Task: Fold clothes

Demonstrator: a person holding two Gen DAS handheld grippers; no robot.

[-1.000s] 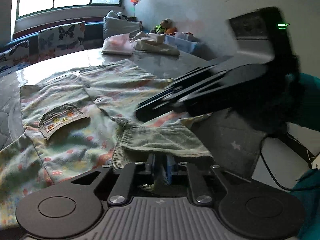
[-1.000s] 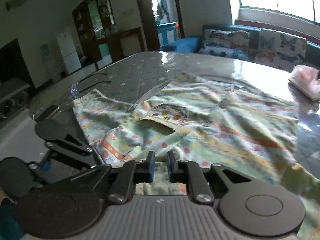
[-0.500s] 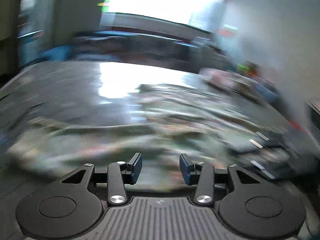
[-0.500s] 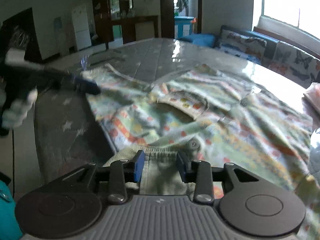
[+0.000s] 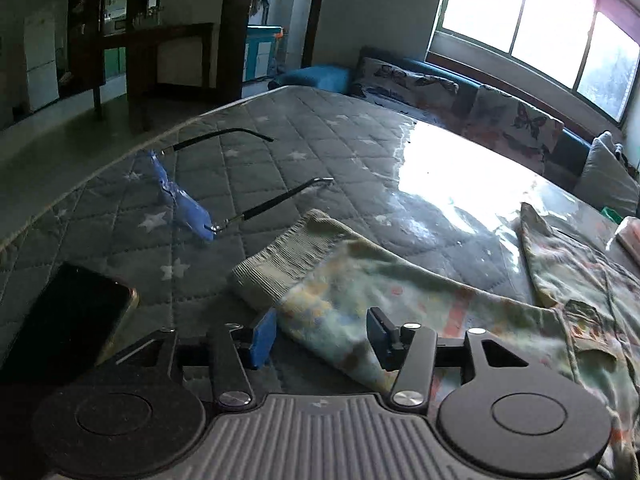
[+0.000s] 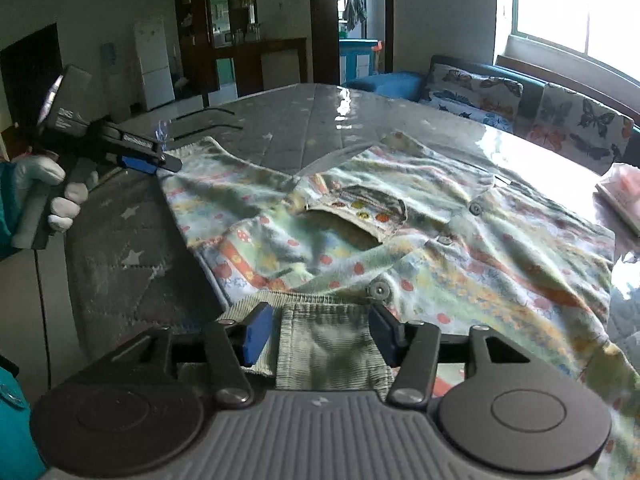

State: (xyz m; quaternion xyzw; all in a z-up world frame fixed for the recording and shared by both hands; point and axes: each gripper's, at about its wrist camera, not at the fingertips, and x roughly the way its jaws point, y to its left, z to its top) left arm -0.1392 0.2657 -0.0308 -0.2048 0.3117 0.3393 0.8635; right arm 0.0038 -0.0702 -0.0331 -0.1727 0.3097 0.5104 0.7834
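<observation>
We see the patterned shirt (image 6: 400, 232) spread button-side up across the mattress (image 5: 280, 152), one sleeve (image 5: 340, 276) toward its left edge. Left gripper (image 5: 320, 334) stands wide over that sleeve; right gripper (image 6: 318, 330) wide over the ribbed hem (image 6: 328, 344), likely both poised to pinch.

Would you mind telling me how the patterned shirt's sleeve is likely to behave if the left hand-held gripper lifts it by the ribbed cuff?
The sleeve lies wrinkled and flat on the mattress, so it would probably drape limply. The thin fabric looks light. The ribbed cuff seems thicker and should give a firmer grip.
</observation>
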